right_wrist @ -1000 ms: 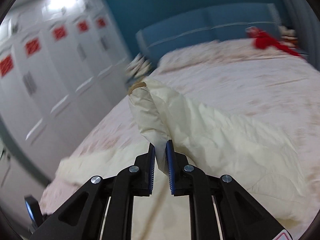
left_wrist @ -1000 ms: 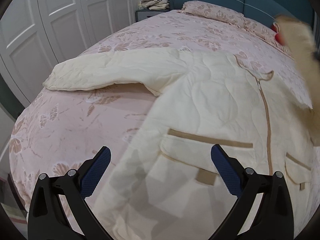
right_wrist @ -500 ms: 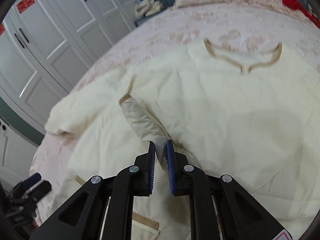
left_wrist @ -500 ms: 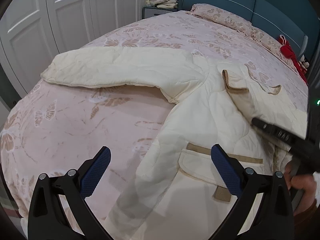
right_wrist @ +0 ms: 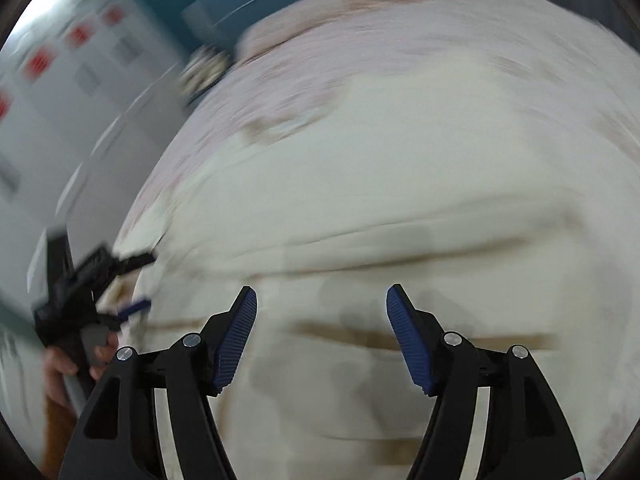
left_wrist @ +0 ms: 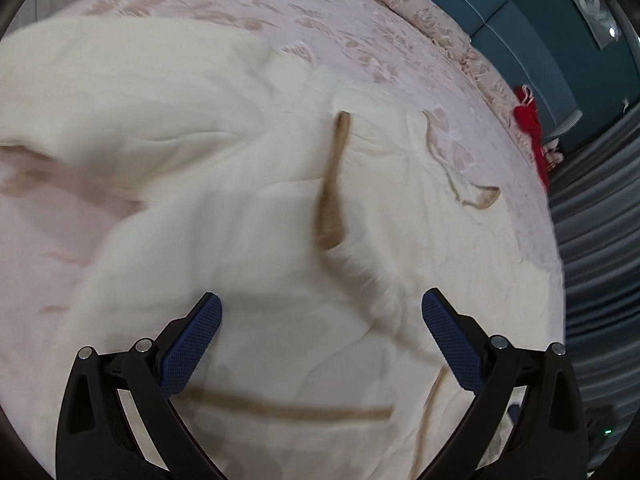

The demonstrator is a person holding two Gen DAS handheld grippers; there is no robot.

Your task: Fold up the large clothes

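Here, right gripper point(right_wrist: 320, 300): jaws just opened, nothing between them; left gripper point(left_wrist: 322, 312) spread wide, empty. Cream quilted jacket point(left_wrist: 240, 220) lies beneath both; its tan cuff point(left_wrist: 332, 208) at twelve o'clock on the pink bedspread point(left_wrist: 400, 48).

Soft, even indoor light, fairly bright, no glare. Both views fisheye w/ dark rounded corners, edges bent. Right wrist view heavily motion-smeared: white wardrobe doors w/ red patches point(right_wrist: 60, 92) and pink floral bedspread point(right_wrist: 320, 60) just streaks. Left wrist view milder blur on cream quilted jacket point(left_wrist: 240, 208). Faint tool shadows fall on cloth near bottom.
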